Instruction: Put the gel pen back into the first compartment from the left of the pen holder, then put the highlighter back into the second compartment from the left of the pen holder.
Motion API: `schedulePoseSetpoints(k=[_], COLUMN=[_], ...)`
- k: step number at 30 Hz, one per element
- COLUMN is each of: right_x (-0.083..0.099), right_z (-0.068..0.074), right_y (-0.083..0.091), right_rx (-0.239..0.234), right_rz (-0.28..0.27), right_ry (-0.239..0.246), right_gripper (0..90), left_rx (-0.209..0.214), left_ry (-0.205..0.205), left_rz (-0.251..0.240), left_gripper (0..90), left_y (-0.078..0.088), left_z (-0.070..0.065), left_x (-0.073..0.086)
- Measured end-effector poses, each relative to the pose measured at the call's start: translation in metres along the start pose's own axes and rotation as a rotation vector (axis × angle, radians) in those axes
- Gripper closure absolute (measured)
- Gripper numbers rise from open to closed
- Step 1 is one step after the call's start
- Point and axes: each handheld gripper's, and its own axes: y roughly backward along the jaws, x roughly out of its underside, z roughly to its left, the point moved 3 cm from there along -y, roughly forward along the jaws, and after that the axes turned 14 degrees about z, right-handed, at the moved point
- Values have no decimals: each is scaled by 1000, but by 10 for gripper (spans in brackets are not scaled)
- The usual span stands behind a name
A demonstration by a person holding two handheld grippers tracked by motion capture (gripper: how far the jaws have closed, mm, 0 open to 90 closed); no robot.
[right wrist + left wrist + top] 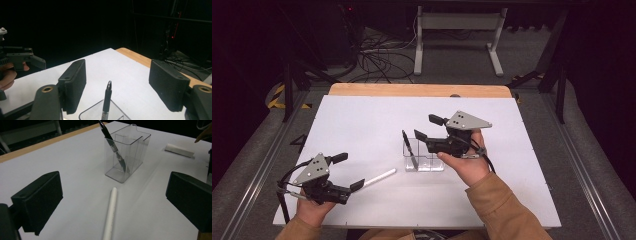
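Note:
A clear plastic pen holder [423, 156] stands mid-table with a black pen [409, 149] leaning in its left compartment. A white pen [379, 177] lies flat on the board to the holder's left. My right gripper [428, 128] hovers just above and behind the holder, open, with nothing between its jaws; in the right gripper view the black pen [107, 100] rises from the holder [92, 112] below the open right gripper [117, 85]. My left gripper [348, 171] rests near the front left, open, facing the white pen [111, 212] and the holder [127, 155].
The white board [362, 120] lies on a table with a wooden far edge [412, 90]. A short white tube [178, 150] rests on the board beyond the holder in the left gripper view. Cables and a white table frame [457, 30] sit on the floor behind.

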Motion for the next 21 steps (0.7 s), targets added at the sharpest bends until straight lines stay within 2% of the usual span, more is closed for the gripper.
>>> schedulePoseSetpoints(k=[11, 15, 21], right_x=[1, 4, 16], right_z=[-3, -9, -20], right_y=[15, 28, 47], right_rx=[4, 28, 72], right_rz=[0, -24, -31], right_ry=[45, 47, 82], right_gripper=[277, 266, 256], left_rx=[0, 4, 0], left_ry=[3, 7, 2], left_rz=[-1, 4, 8], left_gripper=[16, 16, 16], left_y=[2, 1, 2], left_z=[0, 0, 0], left_x=[-2, -3, -6])
